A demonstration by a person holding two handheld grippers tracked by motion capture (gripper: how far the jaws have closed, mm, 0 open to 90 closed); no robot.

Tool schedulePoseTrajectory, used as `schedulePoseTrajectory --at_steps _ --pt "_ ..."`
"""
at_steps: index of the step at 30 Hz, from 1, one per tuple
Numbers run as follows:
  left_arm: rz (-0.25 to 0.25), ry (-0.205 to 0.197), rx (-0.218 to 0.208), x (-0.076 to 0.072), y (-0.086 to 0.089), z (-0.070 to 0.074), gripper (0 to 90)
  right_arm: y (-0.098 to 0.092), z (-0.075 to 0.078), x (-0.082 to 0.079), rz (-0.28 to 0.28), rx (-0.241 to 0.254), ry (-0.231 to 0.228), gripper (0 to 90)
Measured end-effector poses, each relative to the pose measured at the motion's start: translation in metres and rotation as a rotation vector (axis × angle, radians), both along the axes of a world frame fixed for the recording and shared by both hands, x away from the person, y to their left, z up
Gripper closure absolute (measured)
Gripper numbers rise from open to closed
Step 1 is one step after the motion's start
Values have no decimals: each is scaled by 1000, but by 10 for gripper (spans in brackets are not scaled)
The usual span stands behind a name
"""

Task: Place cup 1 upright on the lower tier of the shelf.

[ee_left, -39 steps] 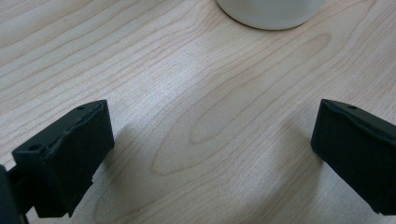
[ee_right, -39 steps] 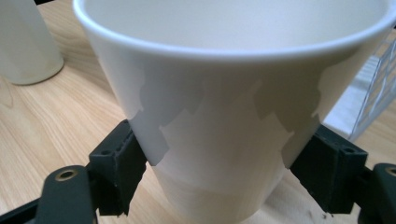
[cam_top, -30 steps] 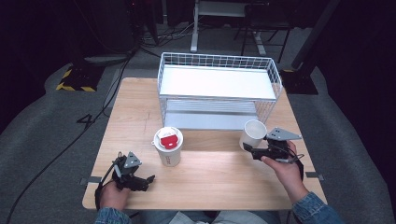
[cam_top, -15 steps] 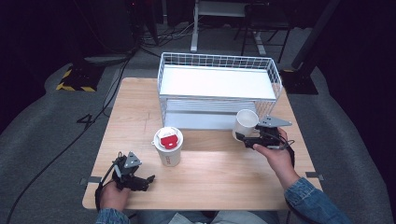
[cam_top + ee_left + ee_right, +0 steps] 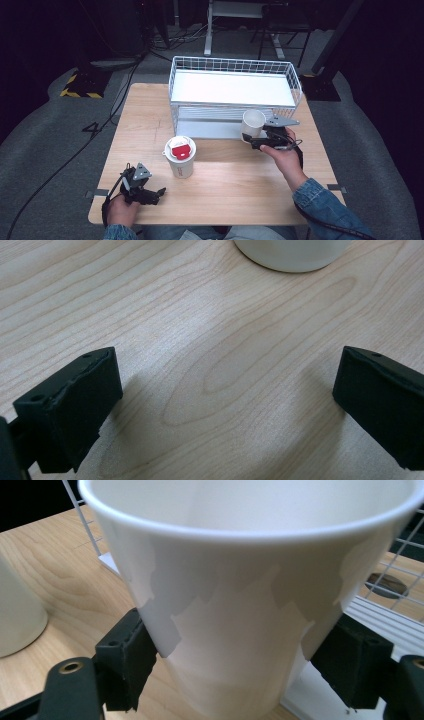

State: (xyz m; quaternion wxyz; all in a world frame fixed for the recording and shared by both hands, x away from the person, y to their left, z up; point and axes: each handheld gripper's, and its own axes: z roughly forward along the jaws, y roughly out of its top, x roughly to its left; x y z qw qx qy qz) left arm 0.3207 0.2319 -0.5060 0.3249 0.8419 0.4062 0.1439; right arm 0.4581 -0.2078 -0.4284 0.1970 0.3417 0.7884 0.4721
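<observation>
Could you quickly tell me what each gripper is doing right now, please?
Left gripper: jaws open, holding nothing.
Right gripper: jaws closed on the white cup.

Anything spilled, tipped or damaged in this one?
Nothing stands out. The right tool holds an empty white cup upright by the wire rack; the lidded cup stands upright on the table, with no spill visible.

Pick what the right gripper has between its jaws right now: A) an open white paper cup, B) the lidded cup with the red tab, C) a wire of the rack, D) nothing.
A: in the right gripper view the jaws of the right gripper press both sides of the open white paper cup, held in front of the wire rack.
</observation>
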Motion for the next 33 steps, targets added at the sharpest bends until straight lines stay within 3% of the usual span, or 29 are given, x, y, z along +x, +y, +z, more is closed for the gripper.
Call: schedulePoseTrajectory --at_steps 12,33 --pt "-9 -6 9 2 0 0 0 27 -9 21 -9 -16 -35 236" --pt "-10 2 6 2 0 1 0 53 -33 47 -59 -19 -65 235"
